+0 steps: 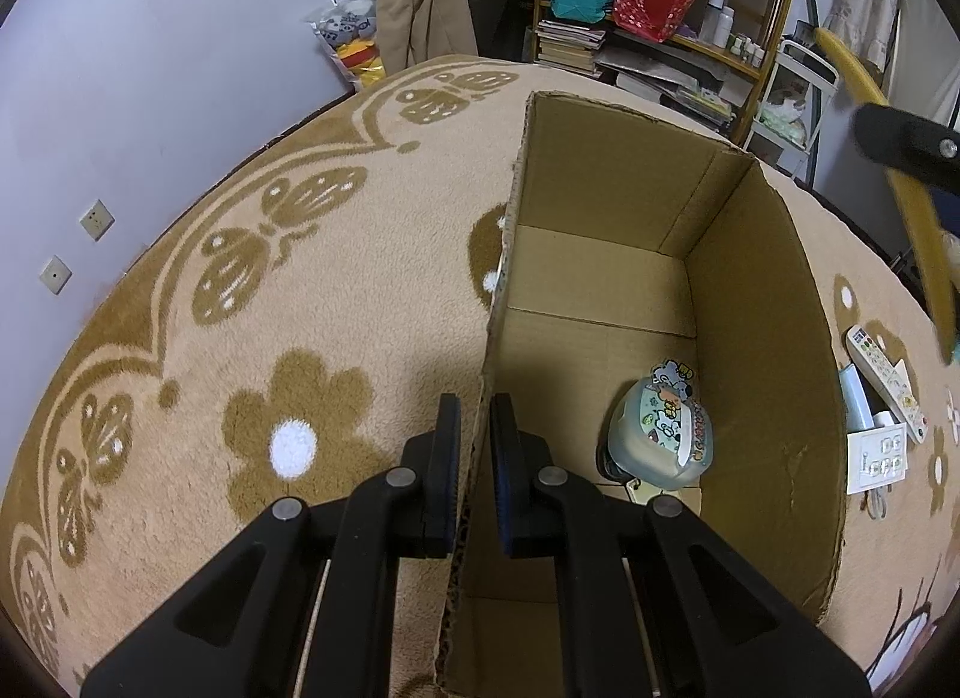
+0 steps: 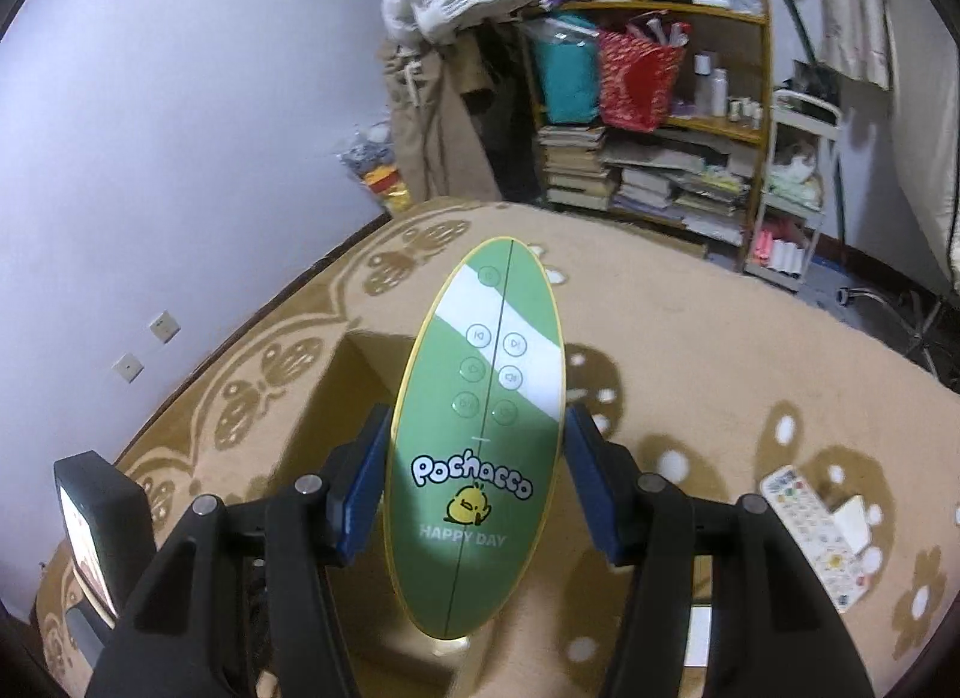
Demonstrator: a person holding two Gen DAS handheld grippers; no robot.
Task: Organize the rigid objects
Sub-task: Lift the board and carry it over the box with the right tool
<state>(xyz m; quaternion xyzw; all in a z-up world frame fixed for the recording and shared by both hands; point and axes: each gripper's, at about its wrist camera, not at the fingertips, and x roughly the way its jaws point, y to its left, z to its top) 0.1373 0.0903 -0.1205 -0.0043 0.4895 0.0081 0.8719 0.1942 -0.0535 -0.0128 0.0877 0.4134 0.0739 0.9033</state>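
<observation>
My left gripper (image 1: pixel 475 440) is shut on the left wall of an open cardboard box (image 1: pixel 600 278) that stands on the carpet. Inside the box, at its near right corner, lies a pale round container with cartoon stickers (image 1: pixel 660 434). My right gripper (image 2: pixel 474 476) is shut on a green oval Pochacco board with a yellow rim (image 2: pixel 480 416), held upright above the box (image 2: pixel 360 362). The yellow edge of that board and the right gripper show at the right edge of the left wrist view (image 1: pixel 918 206).
A white remote control (image 1: pixel 885 383) and a white power strip (image 1: pixel 877 458) lie on the flowered carpet right of the box; the remote also shows in the right wrist view (image 2: pixel 816 536). A cluttered shelf (image 2: pixel 660 116) stands at the back wall.
</observation>
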